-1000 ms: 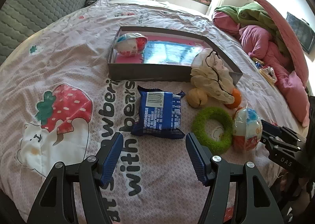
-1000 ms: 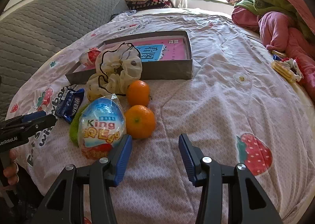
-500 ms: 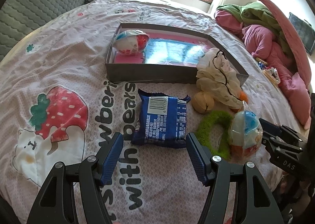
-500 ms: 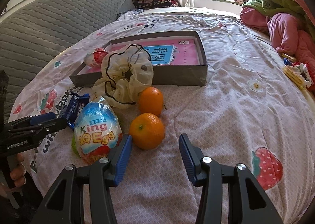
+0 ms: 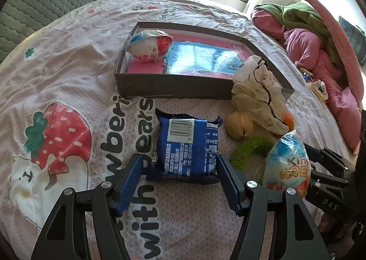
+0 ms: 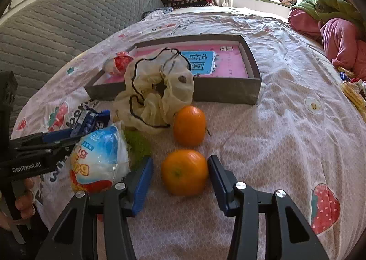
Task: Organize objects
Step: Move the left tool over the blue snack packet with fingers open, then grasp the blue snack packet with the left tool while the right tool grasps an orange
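Note:
A blue snack packet (image 5: 188, 145) lies barcode up on the bedspread. My left gripper (image 5: 179, 168) is open, its tips on either side of the packet's near end, and the pads are not pressing. My right gripper (image 6: 180, 164) is open around the nearer orange (image 6: 184, 172), with a gap on the left side. A second orange (image 6: 189, 125) sits just beyond. A wrapped King egg (image 6: 100, 159) lies between the two grippers, over a green fuzzy ring (image 5: 249, 148). The dark shallow box (image 5: 173, 90) holds another wrapped egg (image 5: 149, 46).
A cream scrunchie (image 6: 157, 90) leans on the box's near wall, with a tan ball (image 5: 239, 125) beside it. Pink and green bedding (image 5: 306, 38) is piled at the right. A grey quilted headboard (image 6: 57, 31) stands on the left. A hand (image 6: 25, 205) holds the left gripper's handle.
Both grippers have moved forward and slightly down. The packet's near end now lies between the left fingers, and the nearer orange now sits between the right fingers. The openings look unchanged.

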`<control>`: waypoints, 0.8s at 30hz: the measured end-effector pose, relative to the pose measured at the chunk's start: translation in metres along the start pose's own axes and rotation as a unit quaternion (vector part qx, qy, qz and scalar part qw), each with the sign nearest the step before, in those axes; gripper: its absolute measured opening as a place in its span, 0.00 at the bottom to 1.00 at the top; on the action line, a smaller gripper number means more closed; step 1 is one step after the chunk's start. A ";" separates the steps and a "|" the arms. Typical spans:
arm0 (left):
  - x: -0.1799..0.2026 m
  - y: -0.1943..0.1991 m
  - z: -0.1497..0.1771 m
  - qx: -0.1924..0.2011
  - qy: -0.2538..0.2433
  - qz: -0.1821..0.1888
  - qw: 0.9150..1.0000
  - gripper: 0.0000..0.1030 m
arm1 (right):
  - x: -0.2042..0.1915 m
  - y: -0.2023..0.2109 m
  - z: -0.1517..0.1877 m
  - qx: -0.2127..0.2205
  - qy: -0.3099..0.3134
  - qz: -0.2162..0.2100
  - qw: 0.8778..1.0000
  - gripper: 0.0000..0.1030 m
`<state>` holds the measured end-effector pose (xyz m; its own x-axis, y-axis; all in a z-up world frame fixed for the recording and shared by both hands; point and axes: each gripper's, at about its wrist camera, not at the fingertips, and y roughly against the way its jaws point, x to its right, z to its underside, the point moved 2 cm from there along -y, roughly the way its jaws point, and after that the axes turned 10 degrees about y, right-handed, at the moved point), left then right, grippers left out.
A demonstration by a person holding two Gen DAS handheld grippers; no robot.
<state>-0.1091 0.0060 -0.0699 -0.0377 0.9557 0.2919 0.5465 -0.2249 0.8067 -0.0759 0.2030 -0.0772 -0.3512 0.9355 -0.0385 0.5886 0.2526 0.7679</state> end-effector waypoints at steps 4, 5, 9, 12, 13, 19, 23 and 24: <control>0.002 -0.004 -0.003 -0.001 0.000 -0.006 1.000 0.66 | 0.004 -0.002 -0.002 0.002 -0.008 -0.003 1.000 0.48; 0.002 -0.005 -0.003 -0.001 0.000 -0.006 1.000 0.66 | 0.004 -0.002 -0.001 0.002 -0.009 -0.005 1.000 0.48; 0.003 -0.009 -0.005 -0.001 -0.001 -0.012 1.000 0.66 | 0.005 -0.004 -0.001 0.002 0.000 0.002 1.000 0.41; 0.004 -0.012 -0.006 0.000 0.002 -0.014 1.000 0.66 | 0.005 -0.004 0.000 0.004 0.000 0.001 1.000 0.39; 0.004 -0.014 -0.006 -0.001 0.003 -0.016 1.000 0.65 | 0.006 -0.004 0.001 0.005 -0.003 -0.001 1.000 0.38; 0.007 -0.015 -0.006 0.002 -0.005 -0.016 1.000 0.58 | 0.005 -0.001 0.003 0.009 -0.006 -0.006 1.000 0.38; 0.010 -0.013 -0.005 0.005 -0.015 -0.018 1.000 0.55 | 0.004 0.002 0.004 0.010 -0.004 -0.007 1.000 0.38; 0.010 -0.013 -0.005 0.004 -0.014 -0.016 1.000 0.55 | 0.004 0.002 0.005 0.010 -0.004 -0.007 1.000 0.38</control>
<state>-0.1204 0.0173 -0.0753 -0.0316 0.9673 0.2516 0.5526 -0.1929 0.8108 -0.0725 0.2084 -0.0787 -0.3540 0.9337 -0.0545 0.5974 0.2706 0.7549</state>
